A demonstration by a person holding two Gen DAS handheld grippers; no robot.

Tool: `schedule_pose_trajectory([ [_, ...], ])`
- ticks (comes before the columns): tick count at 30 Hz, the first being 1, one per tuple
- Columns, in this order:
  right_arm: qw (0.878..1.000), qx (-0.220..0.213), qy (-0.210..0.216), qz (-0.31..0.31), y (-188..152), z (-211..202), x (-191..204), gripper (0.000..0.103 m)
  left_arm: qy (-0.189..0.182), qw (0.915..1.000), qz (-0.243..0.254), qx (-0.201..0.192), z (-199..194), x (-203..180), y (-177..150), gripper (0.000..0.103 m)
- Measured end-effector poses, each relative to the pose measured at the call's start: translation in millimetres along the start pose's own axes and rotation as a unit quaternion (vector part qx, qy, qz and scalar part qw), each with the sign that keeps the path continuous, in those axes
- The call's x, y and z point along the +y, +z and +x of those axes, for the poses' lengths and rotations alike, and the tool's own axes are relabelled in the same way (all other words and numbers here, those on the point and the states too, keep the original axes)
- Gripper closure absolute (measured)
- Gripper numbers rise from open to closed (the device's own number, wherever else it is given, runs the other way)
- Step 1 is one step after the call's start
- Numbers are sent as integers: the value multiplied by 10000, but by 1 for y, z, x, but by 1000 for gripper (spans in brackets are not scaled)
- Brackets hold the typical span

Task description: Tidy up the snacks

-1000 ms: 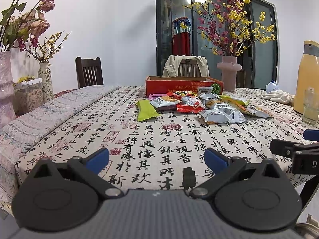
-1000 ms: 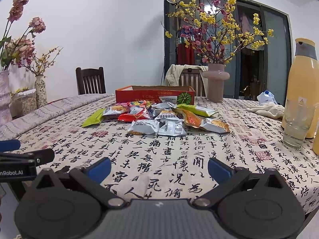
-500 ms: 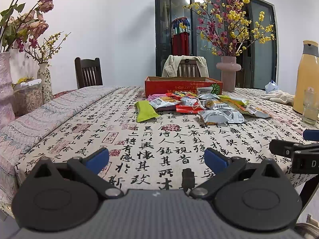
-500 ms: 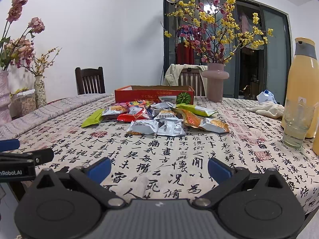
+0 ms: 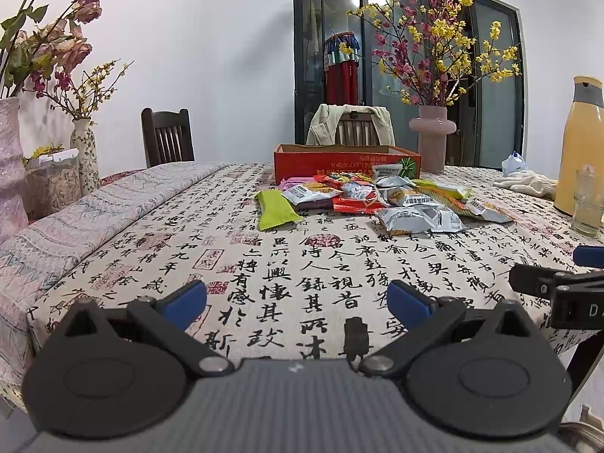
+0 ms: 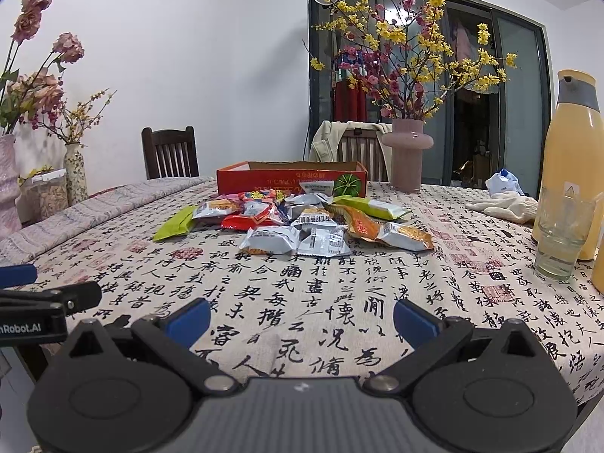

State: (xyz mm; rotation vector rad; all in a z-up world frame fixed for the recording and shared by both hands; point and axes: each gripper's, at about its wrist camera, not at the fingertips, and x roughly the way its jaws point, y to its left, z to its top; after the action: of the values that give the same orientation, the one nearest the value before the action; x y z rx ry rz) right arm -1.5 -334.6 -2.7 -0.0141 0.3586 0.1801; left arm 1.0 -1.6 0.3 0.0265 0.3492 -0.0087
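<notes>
One red box [image 6: 290, 179], one drinking glass [image 6: 562, 236], two chairs [image 6: 170, 151]. About a dozen snack packets [image 6: 298, 222]. Three flower vases [image 5: 431, 137].

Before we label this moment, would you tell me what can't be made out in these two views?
- Inside of the red box: both views; its near wall hides any contents.
- Lower packets in the snack pile: both views; upper packets cover them.
- Packet print: too small to read.
- Right gripper: left view; the frame edge cuts it off.
- Left gripper: right view; likewise cut off.
</notes>
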Motion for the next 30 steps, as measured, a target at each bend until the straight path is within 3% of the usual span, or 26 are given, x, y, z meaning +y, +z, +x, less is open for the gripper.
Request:
schedule_pose_trajectory([
  [30, 9998, -112, -93, -146, -1, -2, 5, 0, -4, 10000, 63, -49, 3, 1, 3, 0],
])
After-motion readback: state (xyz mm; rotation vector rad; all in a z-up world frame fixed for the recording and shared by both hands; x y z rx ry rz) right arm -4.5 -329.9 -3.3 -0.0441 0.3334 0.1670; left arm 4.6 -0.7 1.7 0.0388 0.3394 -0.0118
